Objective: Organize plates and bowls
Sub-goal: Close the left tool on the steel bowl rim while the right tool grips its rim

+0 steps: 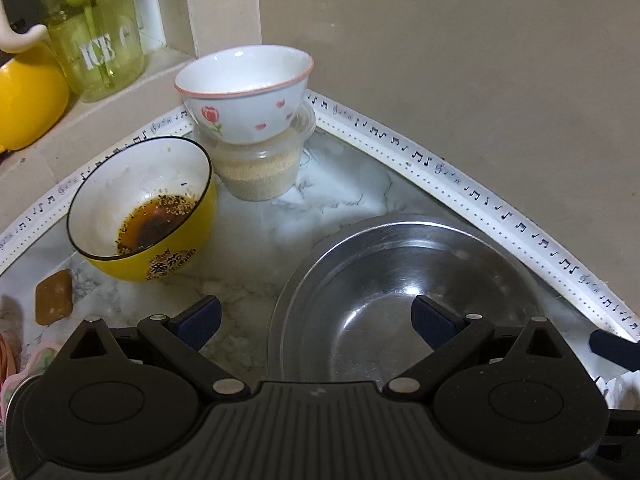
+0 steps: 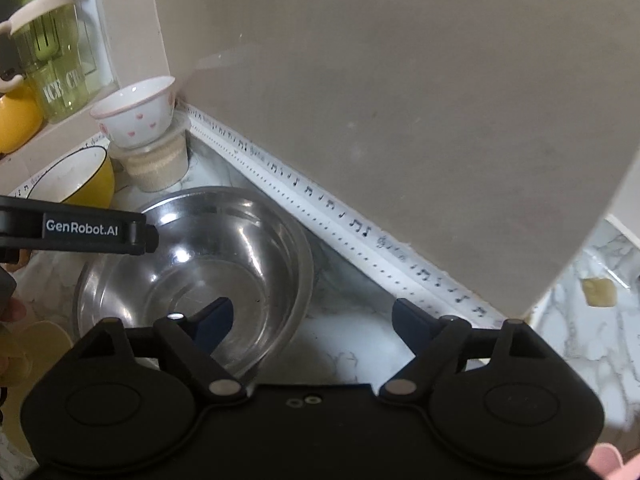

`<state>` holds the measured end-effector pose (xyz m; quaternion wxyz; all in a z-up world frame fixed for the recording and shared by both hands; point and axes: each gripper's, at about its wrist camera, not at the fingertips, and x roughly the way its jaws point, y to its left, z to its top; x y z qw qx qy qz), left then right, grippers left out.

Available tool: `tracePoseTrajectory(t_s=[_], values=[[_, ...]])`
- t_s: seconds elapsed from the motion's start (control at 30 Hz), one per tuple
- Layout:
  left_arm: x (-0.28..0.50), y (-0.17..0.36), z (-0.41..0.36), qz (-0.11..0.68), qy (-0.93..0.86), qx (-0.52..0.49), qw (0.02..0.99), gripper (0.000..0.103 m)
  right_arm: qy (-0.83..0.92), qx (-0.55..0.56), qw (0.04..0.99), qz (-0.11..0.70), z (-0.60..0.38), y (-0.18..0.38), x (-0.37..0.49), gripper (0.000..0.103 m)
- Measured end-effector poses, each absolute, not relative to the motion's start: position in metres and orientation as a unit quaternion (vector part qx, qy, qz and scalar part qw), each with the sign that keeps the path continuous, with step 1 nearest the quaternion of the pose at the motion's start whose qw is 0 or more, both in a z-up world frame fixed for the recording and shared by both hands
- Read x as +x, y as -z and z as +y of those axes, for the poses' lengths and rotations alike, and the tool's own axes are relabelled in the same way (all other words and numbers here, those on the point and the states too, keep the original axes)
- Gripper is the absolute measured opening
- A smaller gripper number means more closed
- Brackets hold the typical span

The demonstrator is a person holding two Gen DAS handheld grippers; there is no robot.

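A steel bowl [image 1: 400,292] sits on the marble counter [image 1: 256,224] in the corner; it also shows in the right wrist view [image 2: 192,272]. A yellow bowl [image 1: 144,212] with dark sauce dregs stands to its left [image 2: 80,178]. A white bowl with pink flowers [image 1: 244,92] rests on a clear plastic tub [image 1: 260,172] at the back [image 2: 136,116]. My left gripper [image 1: 316,320] is open and empty, its right finger over the steel bowl. My right gripper [image 2: 312,320] is open and empty, its left finger over the steel bowl's near rim.
A green "ICE" bottle [image 1: 96,32] and a yellow mug [image 1: 24,96] stand on the ledge at the back left. A beige wall [image 1: 460,60] with white music-note trim [image 1: 480,200] borders the counter. A brown block [image 1: 54,296] lies at the left.
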<state>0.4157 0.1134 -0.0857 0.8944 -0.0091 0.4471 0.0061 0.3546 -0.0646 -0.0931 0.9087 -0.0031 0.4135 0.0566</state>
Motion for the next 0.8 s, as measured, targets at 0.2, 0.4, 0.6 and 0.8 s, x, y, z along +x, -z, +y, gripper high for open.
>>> tracePoseTrajectory(t_s=[0.2,0.4,0.6,0.8], values=[[0.425,0.097,0.119,0.468,-0.009,-0.020,0.884,0.064,-0.067,0.015,0.900,0.430,-0.063,0.103,0.363,0.068],[0.428,0.101,0.124,0.475,-0.017,-0.033,0.879,0.039,-0.075,0.026,0.896,0.437,-0.064,0.106,0.369,0.040],[0.429,0.099,0.130,0.478,-0.032,-0.040,0.877,0.024,-0.079,0.035,0.892,0.444,-0.065,0.107,0.372,0.018],[0.427,0.099,0.130,0.476,-0.029,-0.039,0.878,0.022,-0.070,0.027,0.893,0.444,-0.061,0.107,0.372,0.016]])
